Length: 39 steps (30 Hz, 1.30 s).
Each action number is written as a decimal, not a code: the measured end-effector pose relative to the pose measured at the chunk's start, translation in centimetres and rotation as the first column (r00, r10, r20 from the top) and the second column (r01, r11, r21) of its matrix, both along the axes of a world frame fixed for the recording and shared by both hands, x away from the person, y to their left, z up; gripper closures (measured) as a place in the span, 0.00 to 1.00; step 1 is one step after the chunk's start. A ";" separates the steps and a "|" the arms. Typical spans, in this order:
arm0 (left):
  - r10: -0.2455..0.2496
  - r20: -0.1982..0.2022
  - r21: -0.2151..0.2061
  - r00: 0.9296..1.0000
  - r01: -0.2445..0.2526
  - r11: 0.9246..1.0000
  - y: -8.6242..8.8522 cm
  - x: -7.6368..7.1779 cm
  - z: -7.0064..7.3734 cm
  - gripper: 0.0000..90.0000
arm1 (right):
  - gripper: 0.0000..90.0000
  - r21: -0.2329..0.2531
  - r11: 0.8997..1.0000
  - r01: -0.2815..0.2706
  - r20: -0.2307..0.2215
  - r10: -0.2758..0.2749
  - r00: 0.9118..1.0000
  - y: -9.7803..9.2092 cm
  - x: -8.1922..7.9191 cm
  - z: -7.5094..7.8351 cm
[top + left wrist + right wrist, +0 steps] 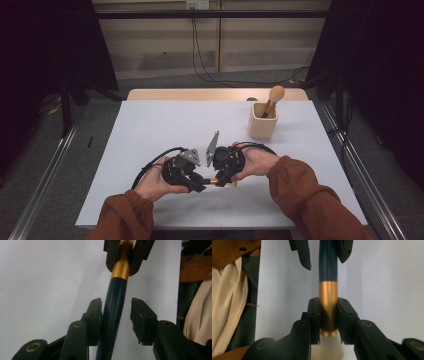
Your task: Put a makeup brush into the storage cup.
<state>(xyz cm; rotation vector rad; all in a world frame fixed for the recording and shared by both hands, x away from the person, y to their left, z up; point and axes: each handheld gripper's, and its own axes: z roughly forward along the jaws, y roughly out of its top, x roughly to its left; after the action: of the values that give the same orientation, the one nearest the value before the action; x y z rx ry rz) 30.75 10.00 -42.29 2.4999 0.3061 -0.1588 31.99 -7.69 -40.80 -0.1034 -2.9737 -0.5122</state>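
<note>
We see the dark-blue, gold-ferruled makeup brush (328,290) spanning both grippers: right gripper (328,322) clamps its ferrule, left gripper (116,315) open around the handle.

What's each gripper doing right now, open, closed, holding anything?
Left gripper: open, jaws either side of the brush handle, one pad apart from it.
Right gripper: closed on the brush's gold ferrule.

The two grippers meet near the front middle of the table (150,130), left gripper (199,187) beside right gripper (221,181). A brush (214,181) lies between them. Behind, to the right, a cup (262,126) stands with another brush (273,98) in it.
</note>
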 end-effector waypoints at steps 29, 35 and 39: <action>-0.036 0.010 -0.023 0.999 0.036 0.999 -0.9 0.4 -0.5 0.79 | 0.82 0.021 1.000 0.010 0.032 -0.010 0.999 -0.1 -0.2 -0.2; -0.031 0.004 -0.030 1.000 0.031 0.999 -0.9 0.3 -0.5 0.81 | 0.81 0.035 0.999 -0.002 0.024 0.001 1.000 -0.3 -0.1 0.0; -0.034 0.001 -0.041 0.999 0.034 0.999 -0.9 0.3 -0.5 0.83 | 0.80 0.050 0.999 -0.010 0.025 0.008 1.000 -0.5 0.0 0.0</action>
<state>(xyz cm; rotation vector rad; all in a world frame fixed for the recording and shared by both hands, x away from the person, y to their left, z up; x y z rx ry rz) 31.03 9.06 -42.74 2.4658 0.2584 -0.1766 32.00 -8.21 -40.79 -0.0796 -2.9813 -0.5907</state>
